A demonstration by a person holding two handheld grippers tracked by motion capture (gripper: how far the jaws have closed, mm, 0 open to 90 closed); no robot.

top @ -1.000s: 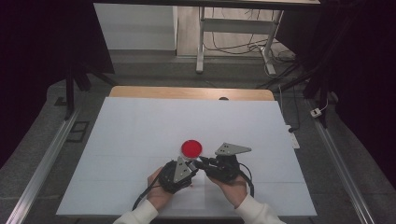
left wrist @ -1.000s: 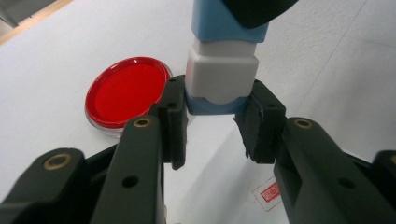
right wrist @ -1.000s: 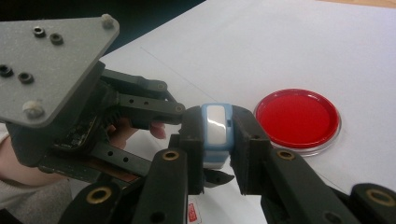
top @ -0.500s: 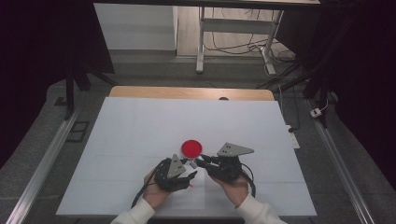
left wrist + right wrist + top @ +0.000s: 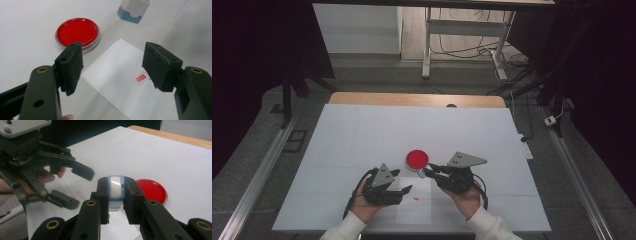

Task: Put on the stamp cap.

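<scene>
Right gripper view shows the stamp (image 5: pixel 115 191), a white and blue block, pinched upright between the pads of the right gripper (image 5: pixel 116 200), just beside the red ink pad (image 5: pixel 152 190). Near the ink pad lies the white paper sheet (image 5: pixel 130 82), bearing a small red stamp mark (image 5: pixel 140 78). Over that sheet the left gripper (image 5: pixel 112 66) hovers with jaws spread wide, holding nothing.

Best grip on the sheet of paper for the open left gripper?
Take the sheet of paper by its bare near corner, sliding in low from the left gripper's side. It lies flat on the table, so only an edge gives purchase. Keep the pads off the red stamp mark; the ink may be wet. The right gripper holds the stamp.
</scene>
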